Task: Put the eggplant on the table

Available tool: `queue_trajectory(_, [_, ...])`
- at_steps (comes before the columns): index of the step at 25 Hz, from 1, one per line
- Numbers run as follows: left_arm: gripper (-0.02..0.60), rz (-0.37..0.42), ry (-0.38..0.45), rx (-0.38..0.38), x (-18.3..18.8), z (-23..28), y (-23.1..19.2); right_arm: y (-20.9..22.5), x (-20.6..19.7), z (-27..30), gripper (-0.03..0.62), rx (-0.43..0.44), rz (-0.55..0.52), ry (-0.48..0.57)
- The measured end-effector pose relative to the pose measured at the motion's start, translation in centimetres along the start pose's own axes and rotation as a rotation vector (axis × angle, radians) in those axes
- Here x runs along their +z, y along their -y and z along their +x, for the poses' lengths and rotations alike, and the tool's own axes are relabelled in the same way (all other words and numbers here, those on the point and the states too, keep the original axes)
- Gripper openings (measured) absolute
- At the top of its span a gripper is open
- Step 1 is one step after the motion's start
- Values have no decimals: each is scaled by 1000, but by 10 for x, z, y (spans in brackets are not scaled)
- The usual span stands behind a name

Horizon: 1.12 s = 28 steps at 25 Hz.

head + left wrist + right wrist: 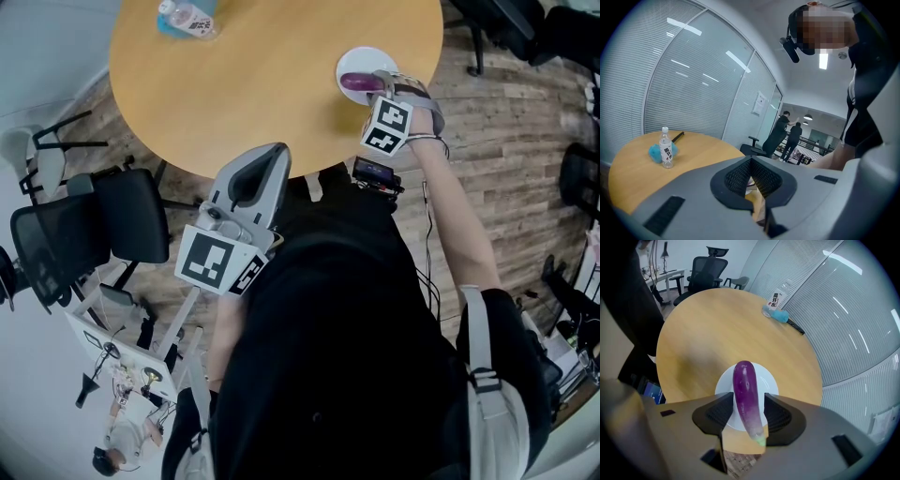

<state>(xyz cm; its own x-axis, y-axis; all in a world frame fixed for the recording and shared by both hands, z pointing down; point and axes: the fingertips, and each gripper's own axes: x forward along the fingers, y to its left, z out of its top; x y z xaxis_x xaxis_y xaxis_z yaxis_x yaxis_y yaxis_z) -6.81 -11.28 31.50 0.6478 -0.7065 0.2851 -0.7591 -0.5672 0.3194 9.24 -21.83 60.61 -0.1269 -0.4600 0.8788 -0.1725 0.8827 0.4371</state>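
Closest in, the left claw [279, 150] is held in front of the person's body, with its tip just over the near edge of the round wooden table [272, 84]. Its two sides are closed together and it holds nothing. A black chair [122, 220] stands down on the left, close to that edge of the table.

A bit further out, on the right, the right claw [377, 82] points down at a white plate [361, 54]. This claw is wide open. The purple eggplant [745, 394] is in the gap between its two sides, and the pads do not seem to squeeze it. The eggplant lies across the plate, so it is not on the bare table. Its green end sticks out past the plate's rim, toward the claw. The plate sits close to the table's edge on the right side, and the wooden floor [506, 141] shows just past that edge.

Beyond the plate, the table top is bare and wide, with lots of room to put things down. Far across, near the far edge, a water bottle [187, 17] stands with a blue fluffy thing [780, 315] touching it.
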Motion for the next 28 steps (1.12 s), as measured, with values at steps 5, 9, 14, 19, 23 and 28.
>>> queue_trajectory(5, [12, 2, 5, -3, 1, 2, 1, 6, 4, -12, 213, -15, 17, 30])
queue_trajectory(9, [12, 7, 6, -11, 3, 7, 5, 12, 3, -22, 213, -33, 28, 44])
queue_trajectory(14, [12, 18, 5, -31, 4, 17, 13, 21, 4, -37, 213, -55, 40, 82])
queue_trajectory(19, [12, 32, 3, -53, 4, 24, 21, 26, 7, -59, 213, -75, 46, 116])
queue_trajectory(23, [12, 47, -7, -75, 4, 33, 27, 33, 11, -81, 185, -102, 48, 152])
queue_trajectory(28, [12, 66, -10, -106, 6, 42, 36, 39, 12, -109, 129, -156, 48, 185])
